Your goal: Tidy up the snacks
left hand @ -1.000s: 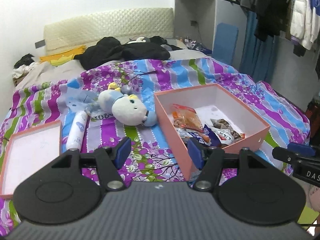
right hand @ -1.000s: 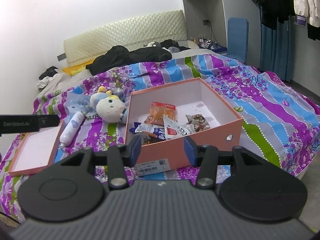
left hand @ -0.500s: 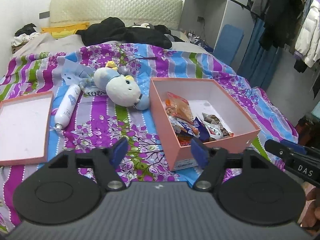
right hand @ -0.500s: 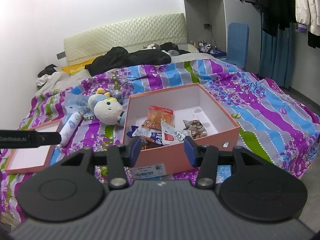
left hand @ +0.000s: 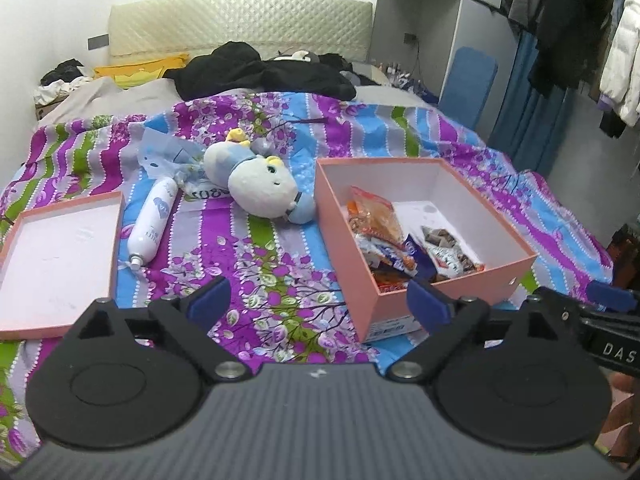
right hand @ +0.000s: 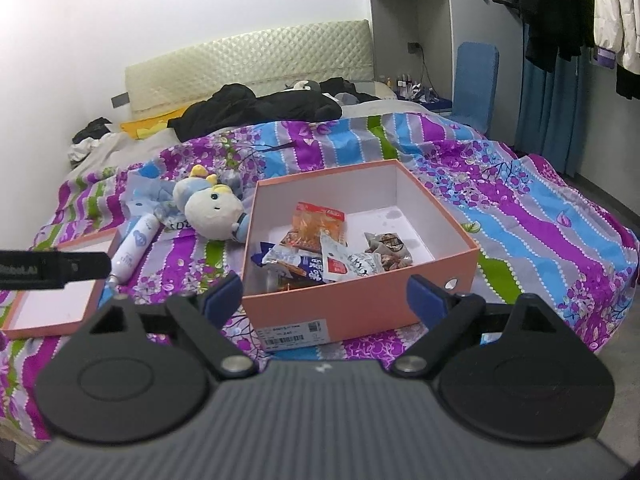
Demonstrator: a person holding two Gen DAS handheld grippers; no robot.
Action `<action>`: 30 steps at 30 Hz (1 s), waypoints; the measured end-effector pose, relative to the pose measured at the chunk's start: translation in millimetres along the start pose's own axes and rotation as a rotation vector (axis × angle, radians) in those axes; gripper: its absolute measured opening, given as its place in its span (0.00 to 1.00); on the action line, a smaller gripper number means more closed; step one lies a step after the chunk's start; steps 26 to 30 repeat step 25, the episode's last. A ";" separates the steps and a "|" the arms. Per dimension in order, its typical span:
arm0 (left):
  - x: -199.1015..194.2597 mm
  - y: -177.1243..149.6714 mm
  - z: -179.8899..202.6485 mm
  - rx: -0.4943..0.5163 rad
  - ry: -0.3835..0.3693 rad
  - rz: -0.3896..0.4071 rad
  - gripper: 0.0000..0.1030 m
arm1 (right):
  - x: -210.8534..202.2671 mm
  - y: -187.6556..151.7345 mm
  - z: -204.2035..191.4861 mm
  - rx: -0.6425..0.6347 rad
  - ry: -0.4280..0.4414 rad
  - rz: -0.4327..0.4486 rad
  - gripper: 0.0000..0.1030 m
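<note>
L gripper (left hand: 318, 300) & R gripper (right hand: 325, 294) both opening, empty, near box (right hand: 360, 304); snacks (right hand: 328, 252) inside it.

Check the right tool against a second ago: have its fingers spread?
Yes. The right tool is opening; its fingers now flank the pink box front, nothing between them.

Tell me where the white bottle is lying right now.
In the left wrist view the white bottle lies on the bedspread, left of centre, between the box lid and the plush toy.
</note>
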State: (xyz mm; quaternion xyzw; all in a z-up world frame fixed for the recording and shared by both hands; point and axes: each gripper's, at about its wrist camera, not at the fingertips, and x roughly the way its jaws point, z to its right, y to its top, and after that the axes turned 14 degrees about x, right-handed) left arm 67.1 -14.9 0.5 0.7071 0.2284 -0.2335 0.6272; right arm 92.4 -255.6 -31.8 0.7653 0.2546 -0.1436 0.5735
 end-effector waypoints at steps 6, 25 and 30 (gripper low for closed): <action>-2.1 -0.1 -2.4 -0.019 0.014 0.000 0.94 | -0.2 0.7 -2.1 -0.006 0.000 0.001 0.88; -4.3 -1.3 -2.7 -0.021 0.021 -0.004 0.94 | -0.2 2.7 -3.8 -0.005 -0.016 0.000 0.88; -4.3 -1.3 -2.7 -0.021 0.021 -0.004 0.94 | -0.2 2.7 -3.8 -0.005 -0.016 0.000 0.88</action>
